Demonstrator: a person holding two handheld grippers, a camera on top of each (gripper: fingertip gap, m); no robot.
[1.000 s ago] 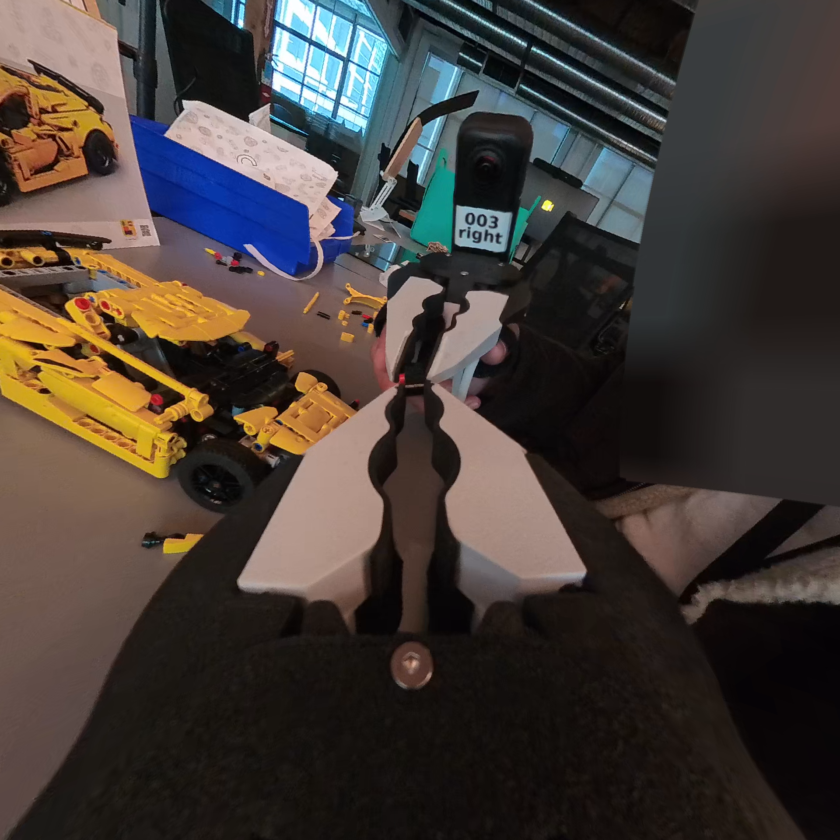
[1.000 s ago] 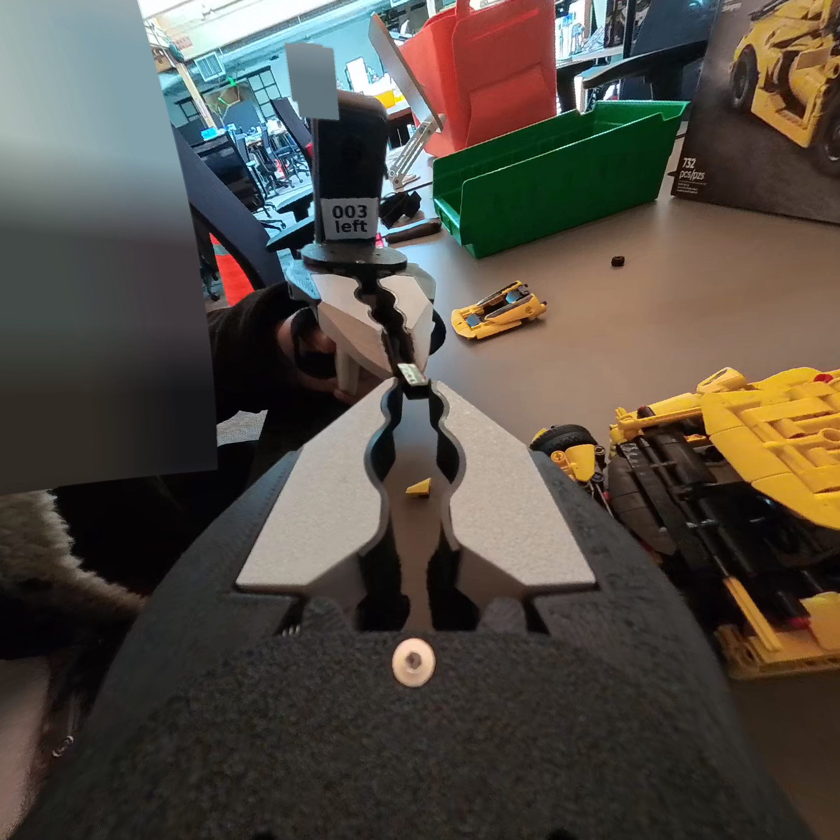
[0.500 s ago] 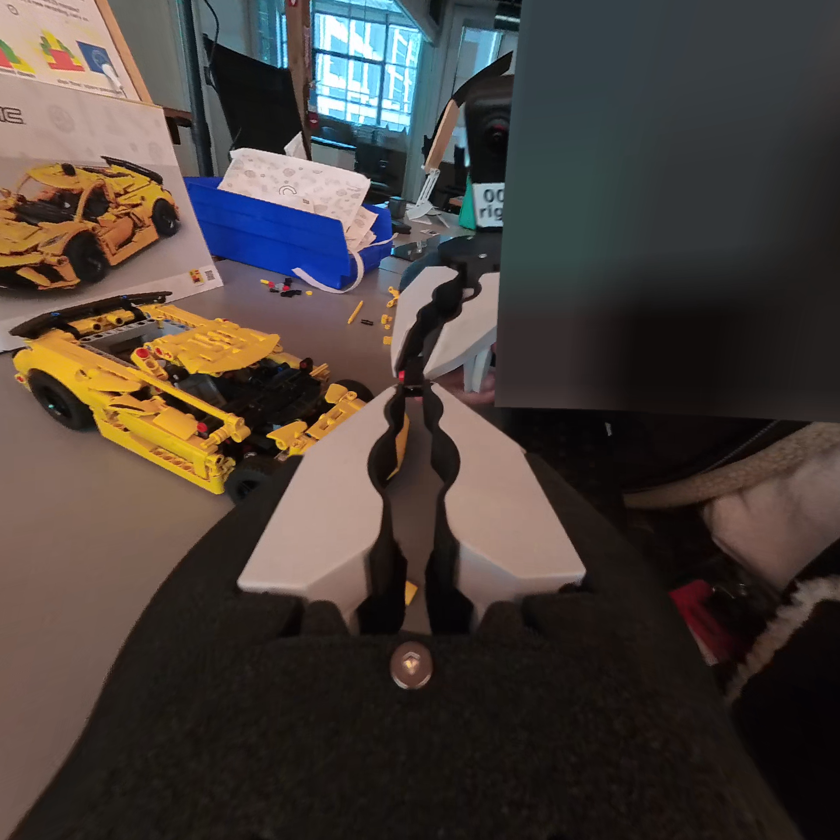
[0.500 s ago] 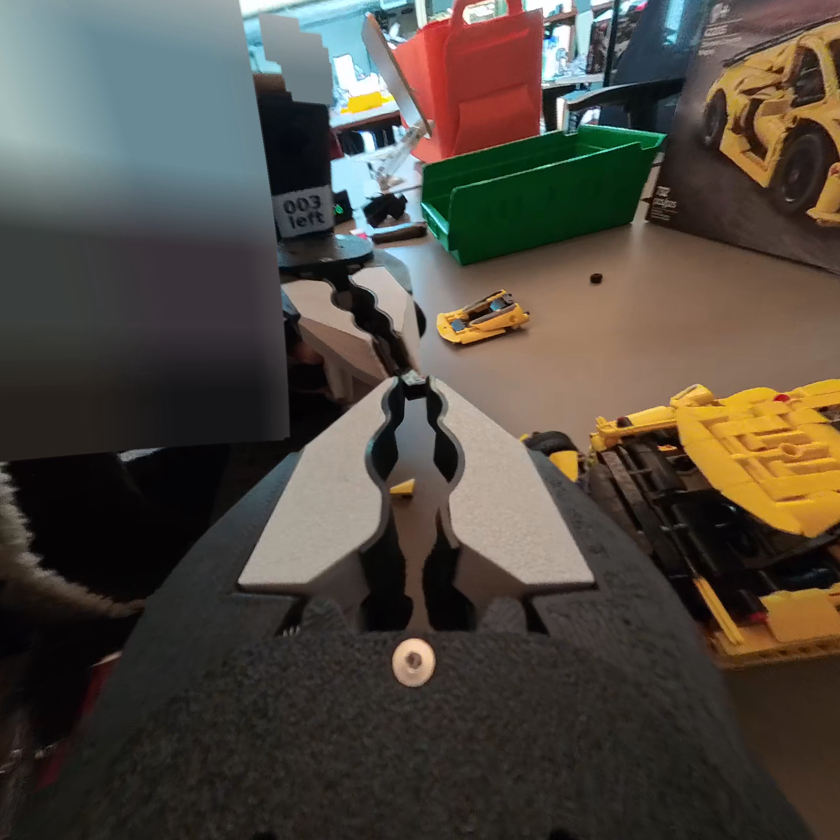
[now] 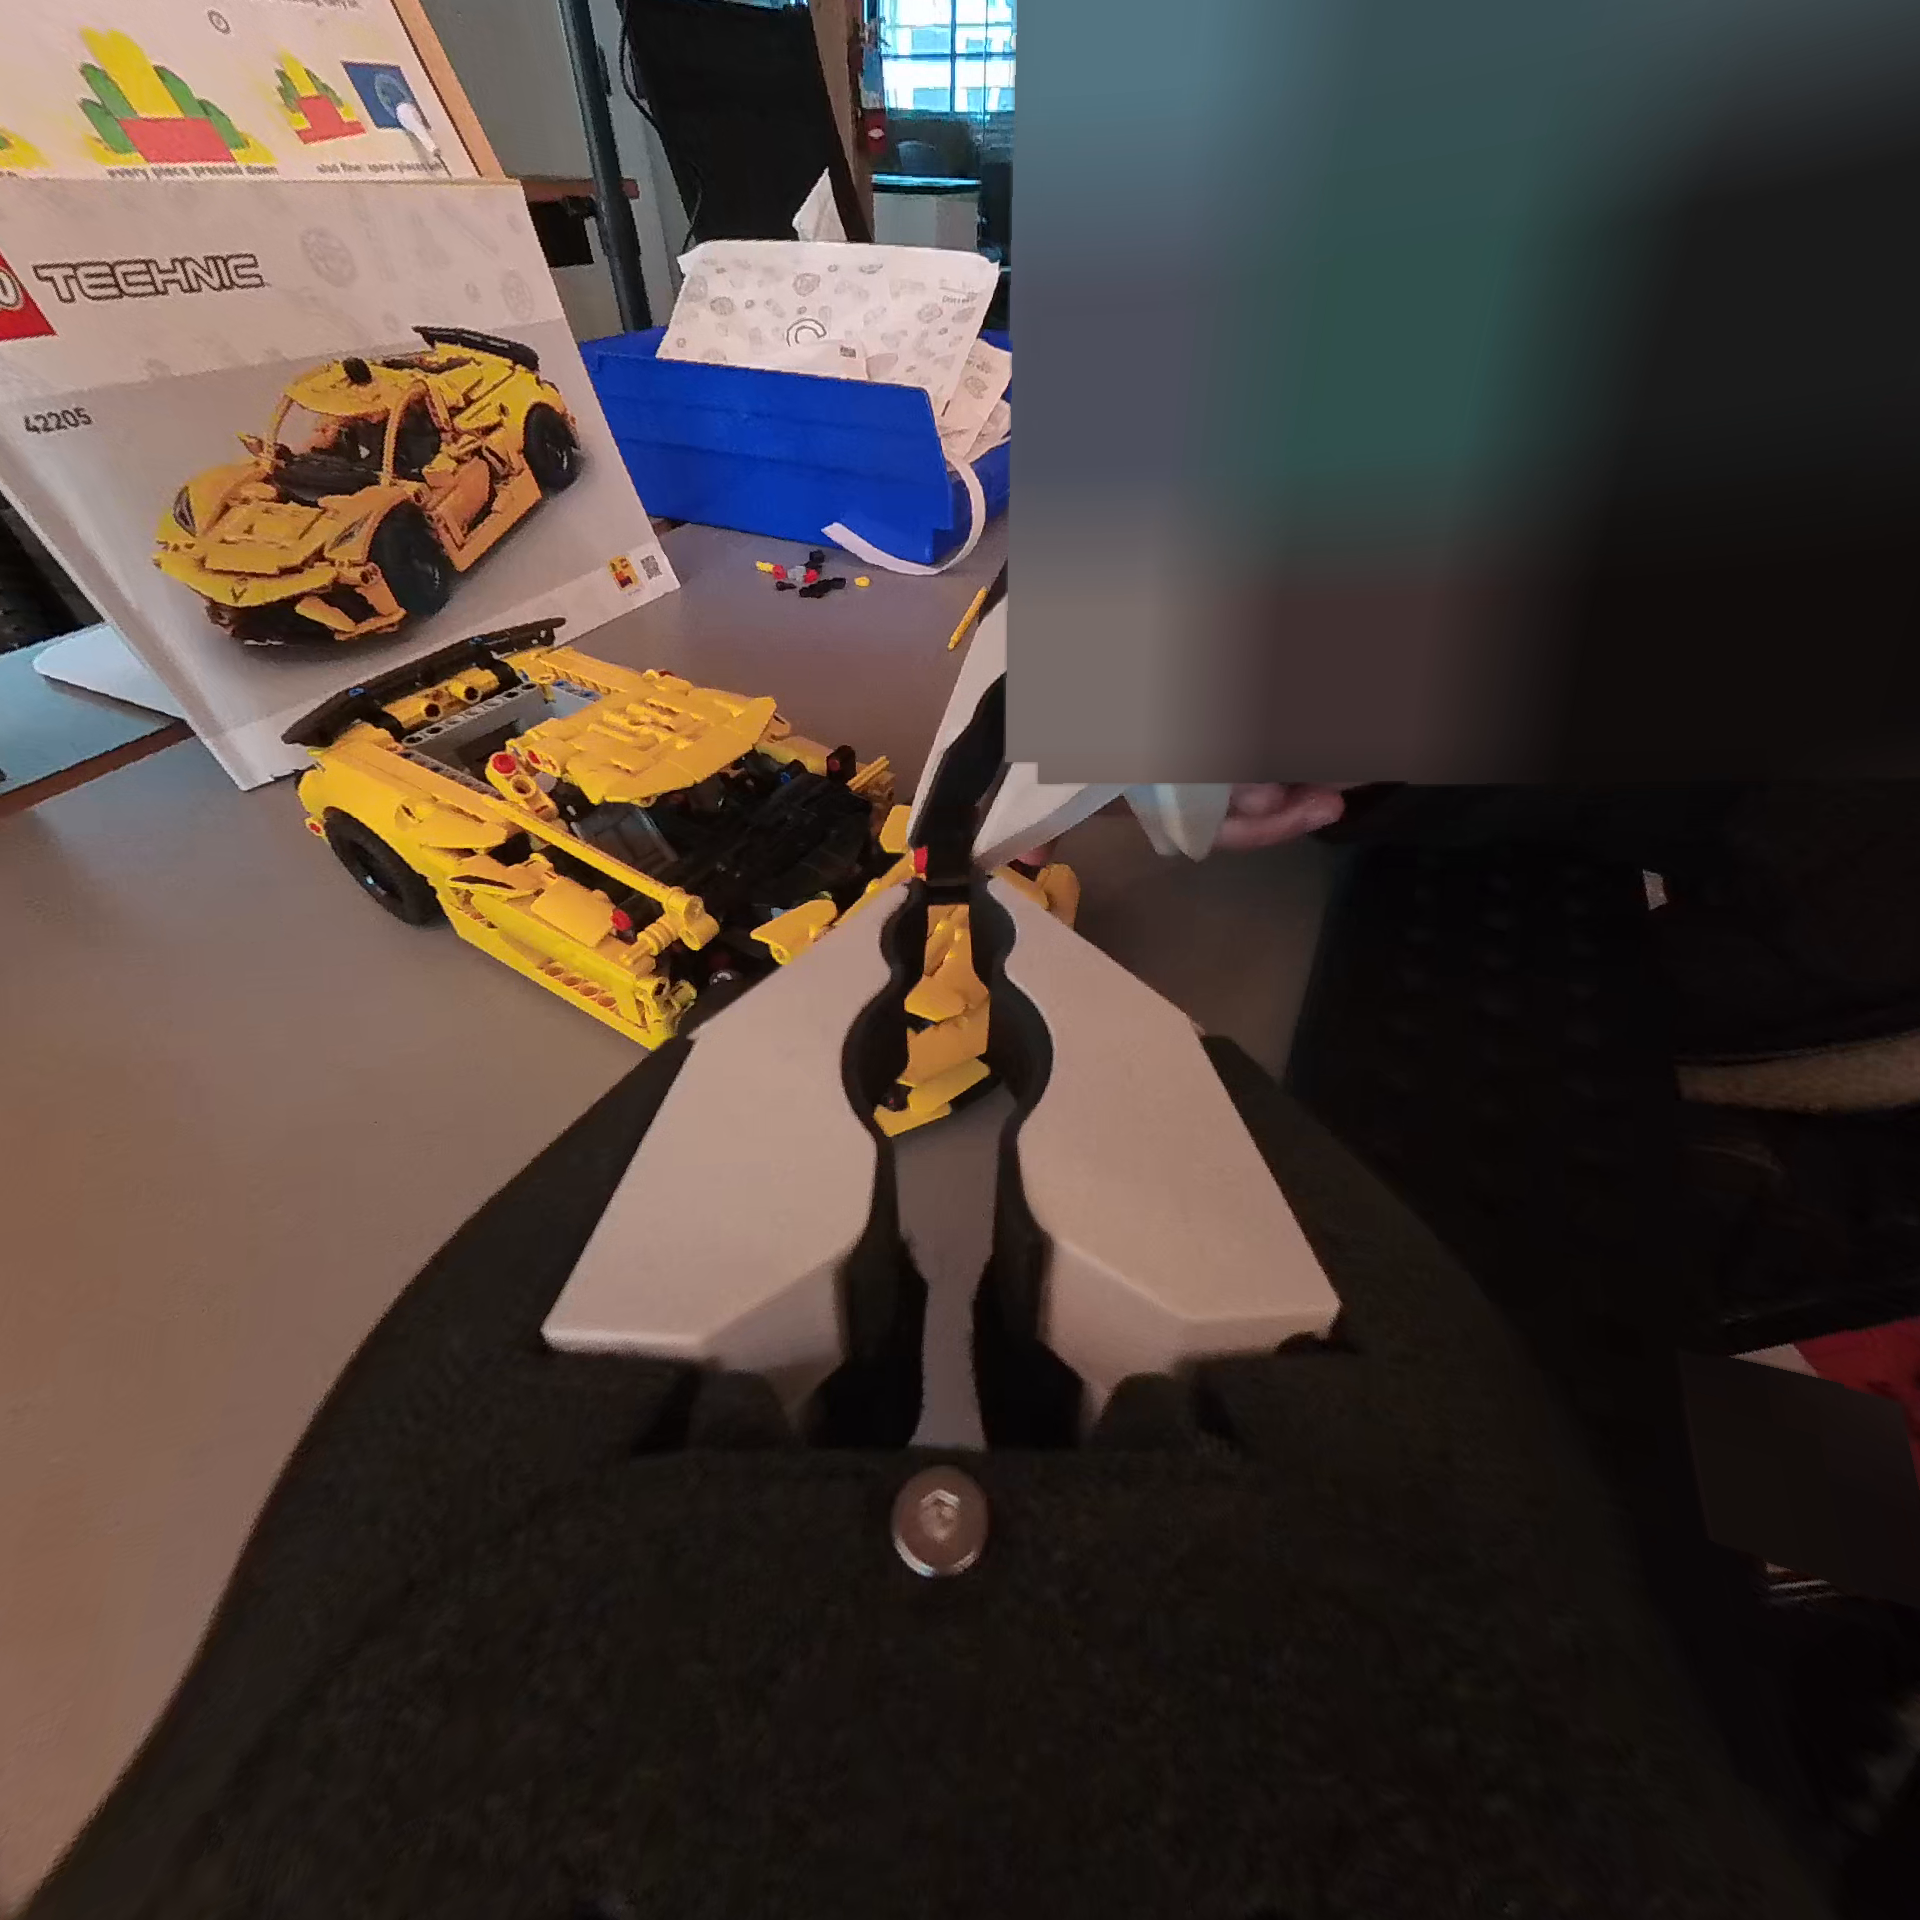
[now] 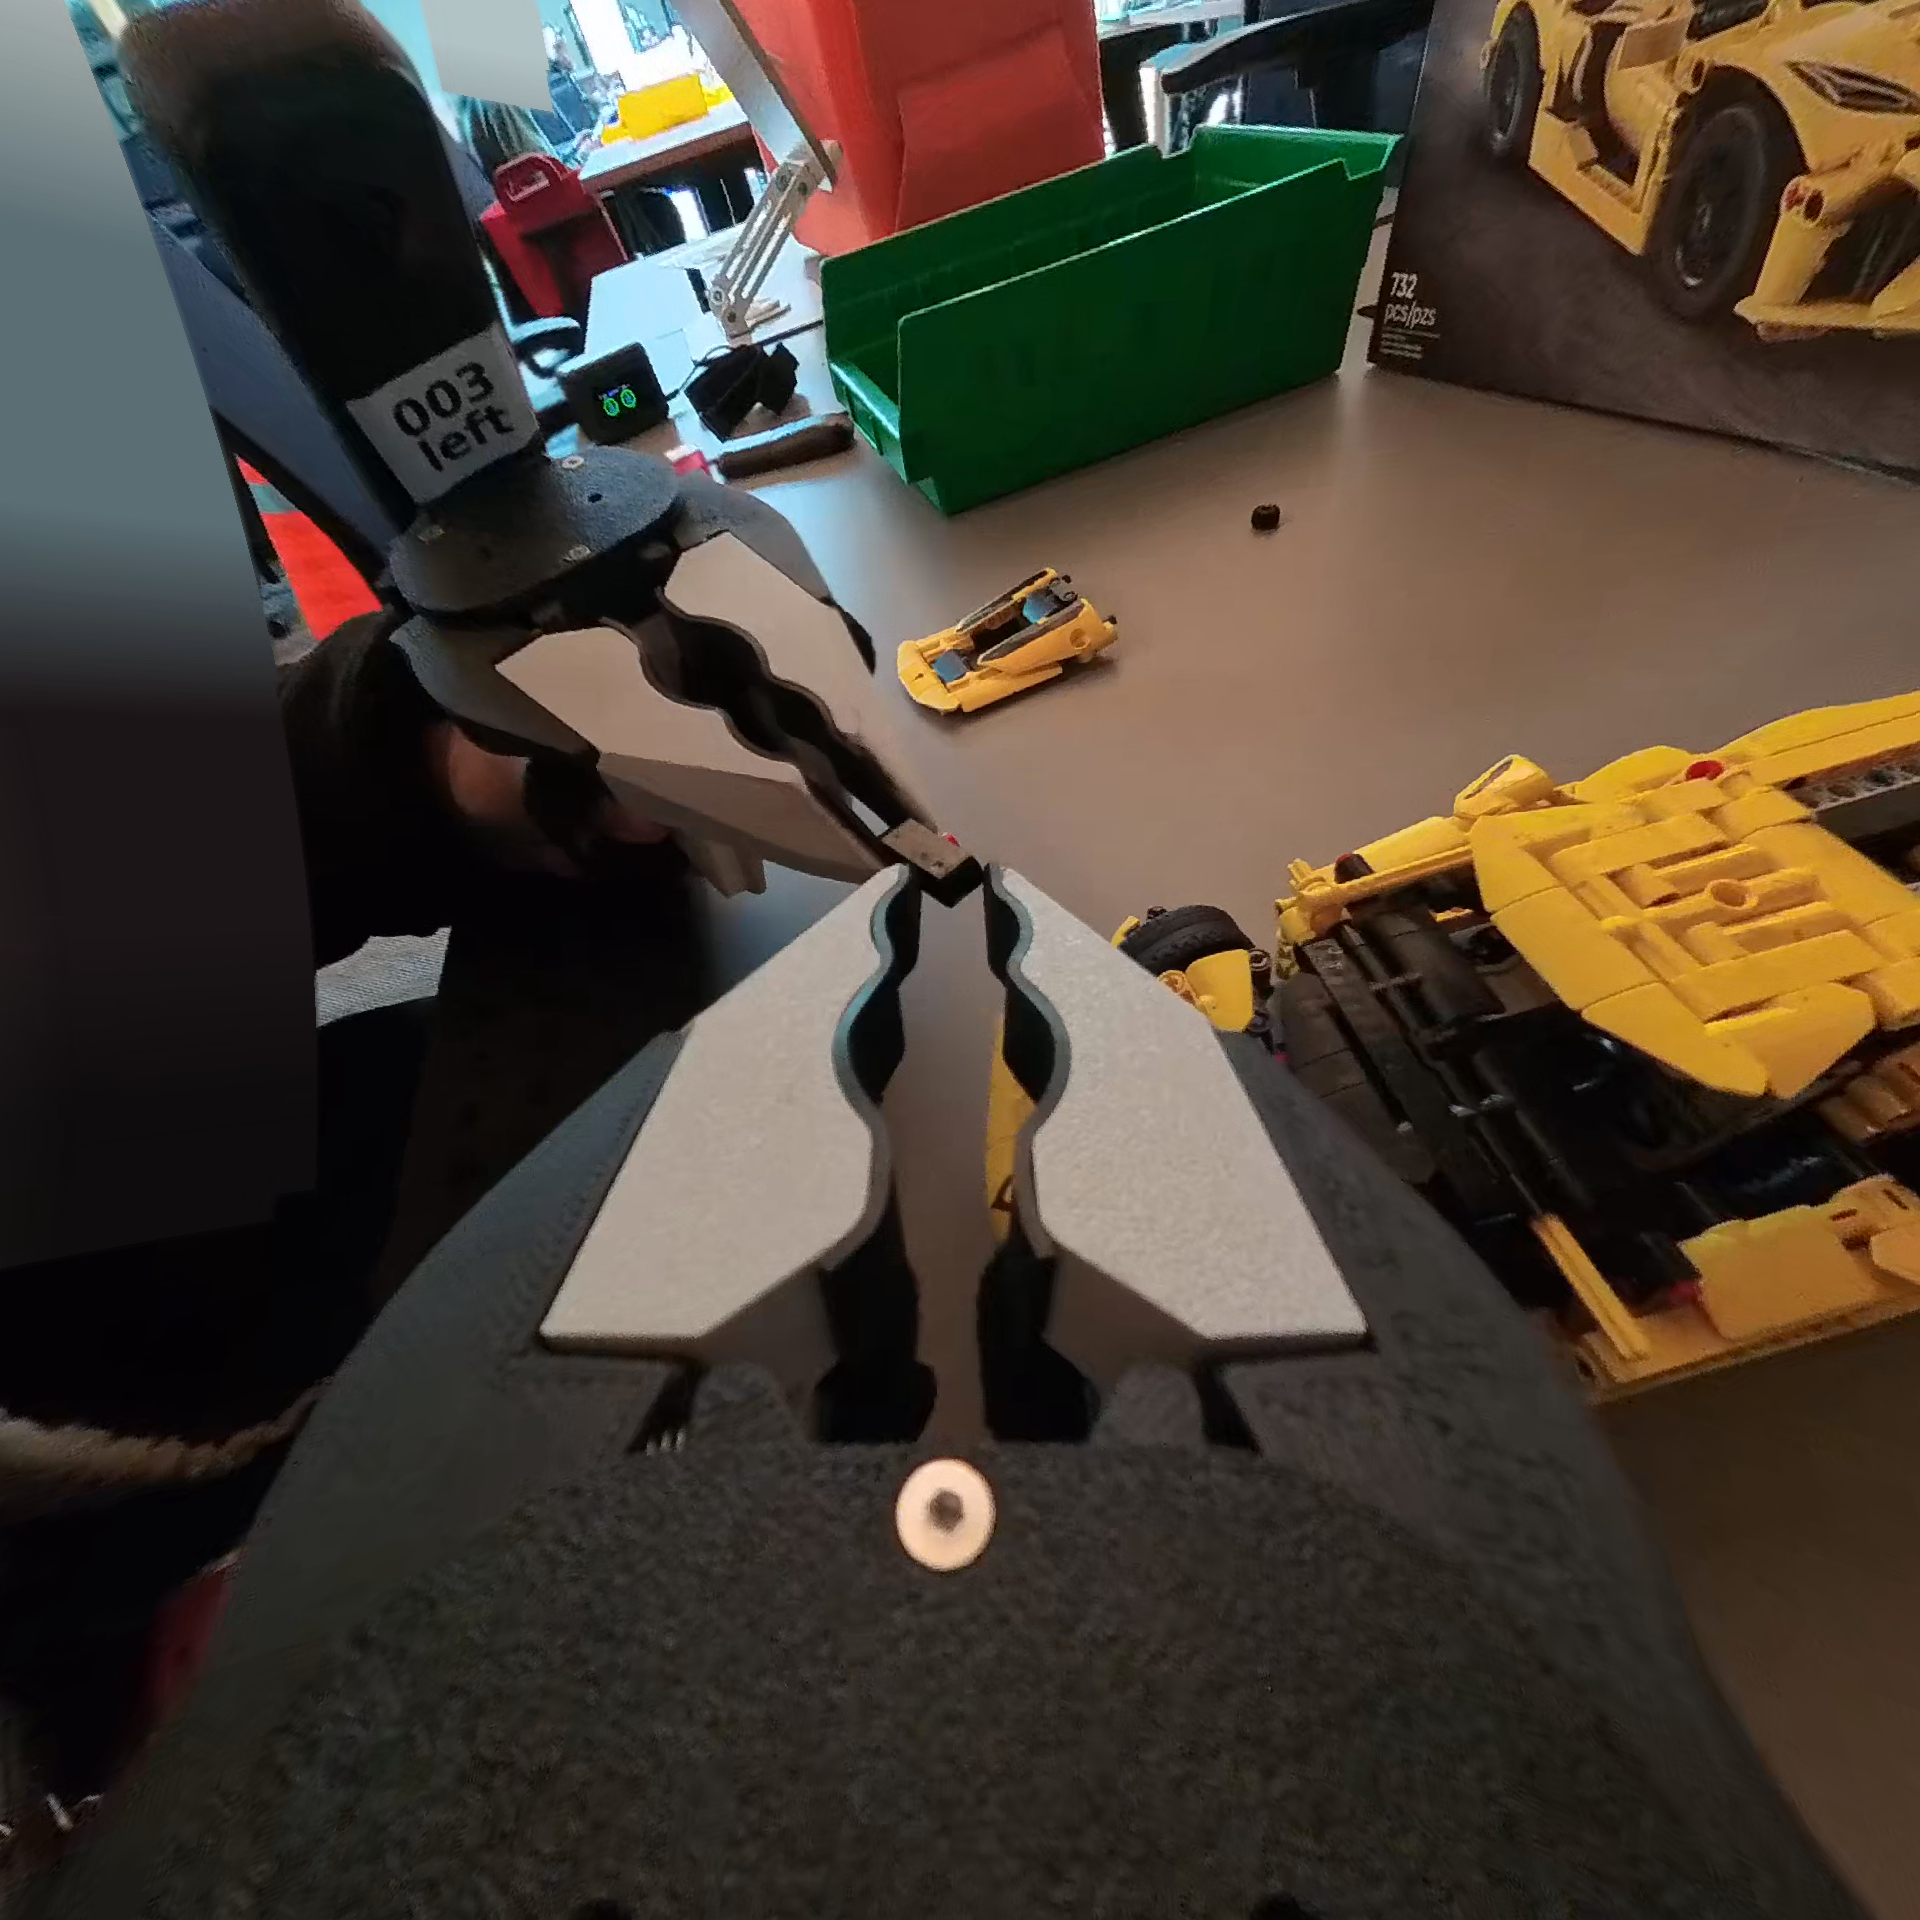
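Note:
My left gripper (image 5: pixel 948 888) and my right gripper (image 6: pixel 948 883) meet tip to tip above the table's near edge. Both are shut on one small black piece (image 6: pixel 940 868) with a red end (image 5: pixel 921 858). In the right wrist view the left gripper (image 6: pixel 914 842) comes in from the upper left, held by a gloved hand. In the left wrist view the right gripper (image 5: pixel 940 857) comes down from above, mostly behind a blurred patch. A partly built yellow brick car (image 5: pixel 582 821) stands on the grey table (image 5: pixel 208 1143) just behind the tips. It shows to the right in the right wrist view (image 6: pixel 1610 935).
A blue bin (image 5: pixel 779 447) holding paper bags and a propped booklet with a car picture (image 5: pixel 312 416) stand behind the car. Loose small parts (image 5: pixel 805 577) lie near the bin. A green bin (image 6: pixel 1091 312), a small yellow sub-assembly (image 6: pixel 1008 644), a black part (image 6: pixel 1264 516) and a car box (image 6: pixel 1662 208) are on the right side.
Both grippers have stayed tip to tip on the small piece and swung together toward the yellow car. The left gripper now leans in at a slant.

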